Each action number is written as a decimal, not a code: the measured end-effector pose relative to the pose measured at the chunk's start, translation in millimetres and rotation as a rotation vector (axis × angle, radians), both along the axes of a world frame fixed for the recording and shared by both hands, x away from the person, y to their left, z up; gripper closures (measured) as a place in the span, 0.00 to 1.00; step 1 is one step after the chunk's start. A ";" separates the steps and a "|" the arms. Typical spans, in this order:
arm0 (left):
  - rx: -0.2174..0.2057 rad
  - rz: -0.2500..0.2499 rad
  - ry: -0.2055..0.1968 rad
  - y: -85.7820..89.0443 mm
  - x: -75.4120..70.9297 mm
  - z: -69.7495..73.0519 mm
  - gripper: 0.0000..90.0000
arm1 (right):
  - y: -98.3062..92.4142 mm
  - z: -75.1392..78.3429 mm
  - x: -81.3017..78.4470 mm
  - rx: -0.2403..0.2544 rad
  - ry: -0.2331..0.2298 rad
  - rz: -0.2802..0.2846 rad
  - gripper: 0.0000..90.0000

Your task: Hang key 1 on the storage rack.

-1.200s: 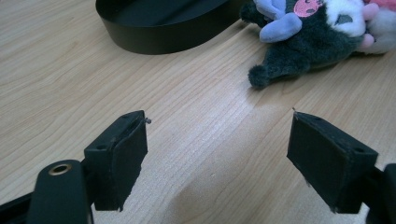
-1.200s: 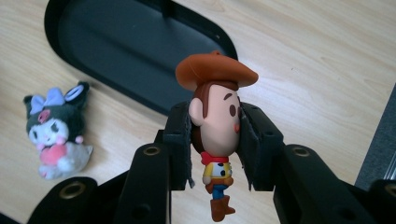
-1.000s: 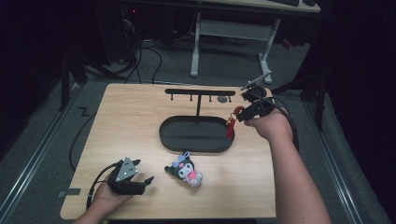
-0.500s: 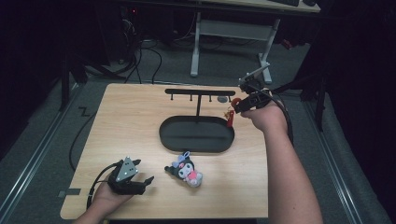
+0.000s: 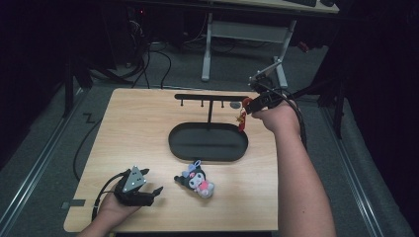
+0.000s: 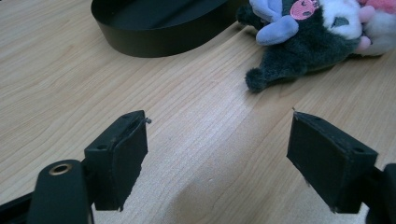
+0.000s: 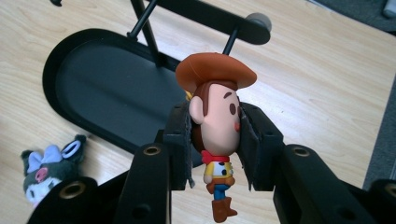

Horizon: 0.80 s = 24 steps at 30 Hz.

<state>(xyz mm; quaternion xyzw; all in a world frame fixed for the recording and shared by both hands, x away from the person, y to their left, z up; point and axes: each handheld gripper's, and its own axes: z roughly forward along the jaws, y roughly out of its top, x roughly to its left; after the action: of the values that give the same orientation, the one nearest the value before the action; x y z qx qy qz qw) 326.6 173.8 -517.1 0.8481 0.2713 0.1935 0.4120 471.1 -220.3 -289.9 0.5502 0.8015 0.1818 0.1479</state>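
A: Since the earlier frame your right gripper has moved up and away from you, from the right end of the tray to the right tip of the rack's crossbar. Cowboy figure went with it.

B: Grip state?

A: Jaws clamped on the figure's head, one pad on each side. Hat above the pads, body and boots dangling below them. The figure hangs upright.

B: Where's the figure relative to the rack?

A: Just off the right end of the crossbar, close to the last peg. Can't tell if it touches the bar or any peg. In the high view it hangs above the table, just past the tray's right end.

B: Your left side?

A: Left gripper sits low on the table near your edge, well left and toward you from the rack. Jaws wide apart, bare wood between them.

B: Anything else near the rack?

A: Plush toy lies on its side on your side of the tray, near its rim and not touching it. It's just right of your left gripper, beyond the jaw tips in the left gripper view.
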 end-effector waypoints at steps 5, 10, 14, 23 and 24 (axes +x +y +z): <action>0.005 -0.002 0.001 -0.3 -0.1 0.0 0.23 | 1.1 1.3 3.5 -0.006 0.000 0.002 0.74; 0.006 -0.003 0.002 -0.5 0.3 -0.4 0.23 | 3.1 2.4 7.6 -0.014 0.002 -0.001 0.74; 0.007 -0.003 0.001 -0.8 0.4 -0.7 0.23 | 3.3 0.6 12.6 -0.024 0.009 -0.005 0.74; 0.009 -0.002 0.004 -0.5 1.4 -0.9 0.23 | 1.6 -6.5 22.4 -0.032 0.020 -0.019 0.74; 0.009 -0.003 0.003 -0.5 1.4 -0.8 0.23 | 0.4 -8.1 22.8 -0.030 0.022 -0.027 0.74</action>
<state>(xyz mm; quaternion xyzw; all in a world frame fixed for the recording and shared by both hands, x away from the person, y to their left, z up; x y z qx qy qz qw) 327.9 173.3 -517.9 0.8506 0.2700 0.1927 0.4080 493.9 -219.9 -298.0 0.5606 0.7982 0.1619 0.1496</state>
